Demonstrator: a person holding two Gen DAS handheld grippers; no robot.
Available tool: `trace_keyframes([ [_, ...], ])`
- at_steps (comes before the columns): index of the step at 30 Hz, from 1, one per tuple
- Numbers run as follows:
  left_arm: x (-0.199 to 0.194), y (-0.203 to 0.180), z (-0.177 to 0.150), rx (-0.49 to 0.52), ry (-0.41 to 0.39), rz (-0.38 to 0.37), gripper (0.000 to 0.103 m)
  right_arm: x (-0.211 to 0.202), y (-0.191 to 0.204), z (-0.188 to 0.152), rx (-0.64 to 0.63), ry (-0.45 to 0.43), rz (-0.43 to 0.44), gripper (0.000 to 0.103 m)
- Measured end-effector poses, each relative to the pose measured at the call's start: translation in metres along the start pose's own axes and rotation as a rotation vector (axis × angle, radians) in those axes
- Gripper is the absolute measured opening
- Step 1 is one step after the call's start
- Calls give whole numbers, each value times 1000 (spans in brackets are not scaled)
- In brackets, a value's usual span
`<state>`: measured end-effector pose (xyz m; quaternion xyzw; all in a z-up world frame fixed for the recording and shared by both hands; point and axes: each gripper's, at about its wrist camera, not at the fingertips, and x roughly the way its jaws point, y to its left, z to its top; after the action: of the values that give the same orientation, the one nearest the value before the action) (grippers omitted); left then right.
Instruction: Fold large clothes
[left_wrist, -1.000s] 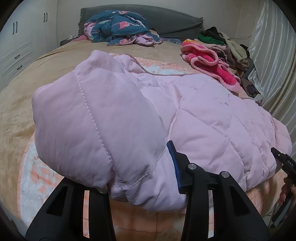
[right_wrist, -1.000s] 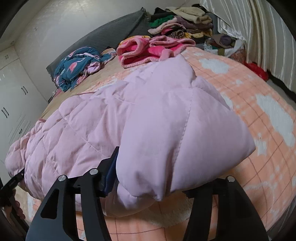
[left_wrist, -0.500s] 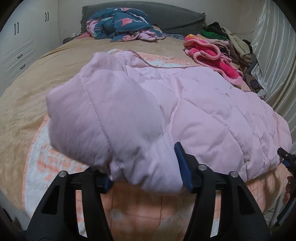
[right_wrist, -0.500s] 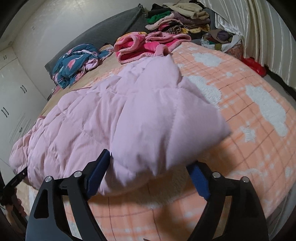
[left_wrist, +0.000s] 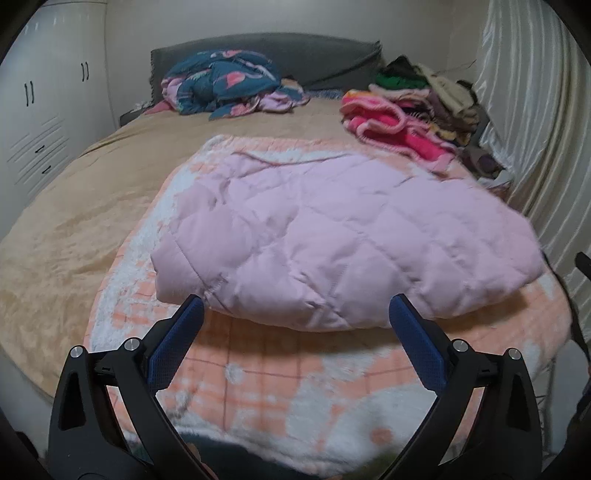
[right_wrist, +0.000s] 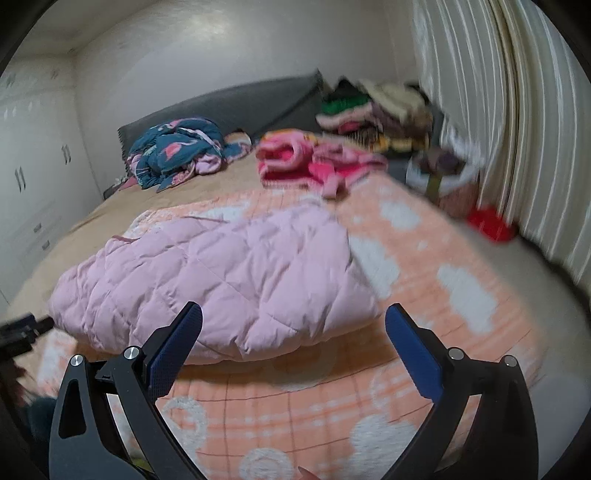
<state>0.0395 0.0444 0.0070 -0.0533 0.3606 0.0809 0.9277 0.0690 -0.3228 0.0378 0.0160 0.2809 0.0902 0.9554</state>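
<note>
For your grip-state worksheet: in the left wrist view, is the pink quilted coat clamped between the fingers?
No: the left gripper is open, with the pink quilted coat lying beyond its tips.

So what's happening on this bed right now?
A person with a handheld gripper in each hand is folding a pink quilted jacket on the orange-and-white blanket. The jacket lies in a folded bundle. The left gripper and right gripper are both open and empty, just short of its near edge, touching nothing.

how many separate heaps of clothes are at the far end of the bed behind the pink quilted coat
3: a blue patterned heap by the headboard, a pink one to its right, and a mixed stack in the corner by the curtain. More may lie hidden behind.
</note>
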Motion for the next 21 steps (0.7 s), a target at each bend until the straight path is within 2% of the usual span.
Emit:
trace_keyframes([
  [12,-64,-22,-10,21,-96,-34,94,-81,37,5,-106,-107,50,99],
  [17,-74,-26,-19,15,-94,-52,94,-100,53,-6,-120,-112,64,99],
  [21,-78,-29,-27,22,-92,-58,94,-101,63,-27,-75,-63,109,99],
])
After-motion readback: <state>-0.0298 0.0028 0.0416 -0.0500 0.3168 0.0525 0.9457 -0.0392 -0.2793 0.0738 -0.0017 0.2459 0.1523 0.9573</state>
